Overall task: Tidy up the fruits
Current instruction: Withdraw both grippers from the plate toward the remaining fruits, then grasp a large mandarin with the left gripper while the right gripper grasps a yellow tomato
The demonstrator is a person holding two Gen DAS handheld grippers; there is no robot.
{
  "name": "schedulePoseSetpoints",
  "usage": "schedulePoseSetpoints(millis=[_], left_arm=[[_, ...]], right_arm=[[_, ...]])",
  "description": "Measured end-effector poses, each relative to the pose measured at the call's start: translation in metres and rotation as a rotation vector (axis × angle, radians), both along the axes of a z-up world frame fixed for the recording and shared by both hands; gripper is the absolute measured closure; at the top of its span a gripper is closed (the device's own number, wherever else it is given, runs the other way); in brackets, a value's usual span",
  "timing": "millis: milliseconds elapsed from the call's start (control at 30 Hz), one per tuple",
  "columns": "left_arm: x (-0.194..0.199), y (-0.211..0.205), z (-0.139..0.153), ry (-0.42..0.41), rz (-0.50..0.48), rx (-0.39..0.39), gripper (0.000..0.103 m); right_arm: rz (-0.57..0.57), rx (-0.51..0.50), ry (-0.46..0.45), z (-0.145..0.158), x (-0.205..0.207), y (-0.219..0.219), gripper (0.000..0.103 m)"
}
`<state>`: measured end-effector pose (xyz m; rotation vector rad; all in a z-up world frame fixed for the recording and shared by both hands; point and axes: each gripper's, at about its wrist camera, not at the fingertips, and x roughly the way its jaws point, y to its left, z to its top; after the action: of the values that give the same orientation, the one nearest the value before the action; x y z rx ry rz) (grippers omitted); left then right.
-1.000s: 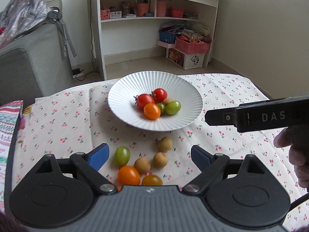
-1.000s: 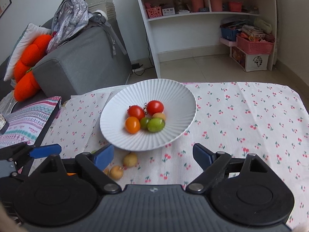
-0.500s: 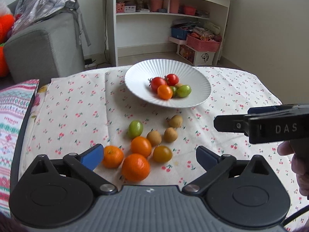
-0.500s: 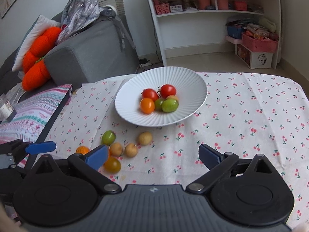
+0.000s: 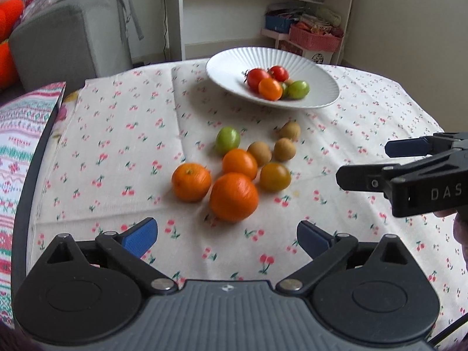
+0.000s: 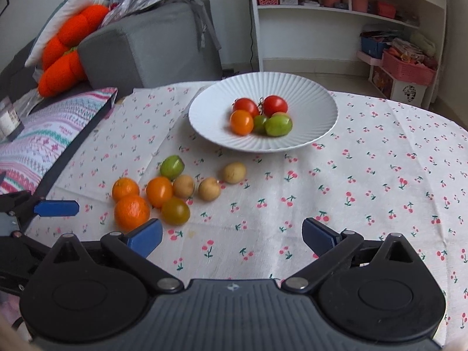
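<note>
Both hand-held grippers, left point(image 5: 226, 235) and right point(image 6: 231, 234), spread wide, empty. Loose round oranges point(image 5: 234, 196), tomatoes, brown longans clustered mid-frame on cherry-print counter point(image 5: 117, 152), below white ribbed plate point(image 5: 222, 67). Risk: finger nudging cluster, round fruit rolling off counter.

Right gripper point(image 6: 231, 235) low in front, jaws wide, nothing between. White plate point(image 6: 310, 99) on cherry cloth point(image 6: 365, 181), holding two red tomatoes point(image 6: 275, 104), one orange, two green. Loose fruit point(image 6: 163, 191) on the cloth near the left blue pad: two oranges, green tomato, orange tomato, yellow-brown tomato, three tan balls. Left gripper point(image 6: 44, 208) at the left edge. Grey sofa point(image 6: 152, 44) and white shelf point(image 6: 345, 14) behind.
</note>
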<state>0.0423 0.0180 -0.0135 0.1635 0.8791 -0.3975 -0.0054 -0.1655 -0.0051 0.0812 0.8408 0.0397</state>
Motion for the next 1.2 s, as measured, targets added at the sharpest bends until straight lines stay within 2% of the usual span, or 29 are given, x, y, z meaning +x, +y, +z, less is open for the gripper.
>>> schedulePoseSetpoints(millis=[467, 567, 667, 1033, 1200], left_arm=[[0.003, 0.014, -0.015, 0.021, 0.002, 0.004, 0.012], [0.002, 0.014, -0.018, 0.002, -0.018, -0.026, 0.018], [0.003, 0.011, -0.024, -0.005, -0.031, -0.061, 0.032], [0.003, -0.011, -0.031, -0.126, -0.074, -0.035, 0.045], [0.004, -0.017, -0.029, -0.146, -0.093, -0.032, 0.058]], right_arm=[[0.038, -0.047, 0.026, -0.024, 0.006, 0.014, 0.001], [0.043, -0.056, 0.023, -0.027, 0.008, 0.015, 0.001], [0.036, -0.064, 0.027, -0.029, 0.011, 0.013, 0.001], [0.009, -0.028, 0.052, -0.035, 0.018, 0.003, 0.003], [-0.012, -0.011, 0.054, -0.035, 0.018, -0.001, 0.003]])
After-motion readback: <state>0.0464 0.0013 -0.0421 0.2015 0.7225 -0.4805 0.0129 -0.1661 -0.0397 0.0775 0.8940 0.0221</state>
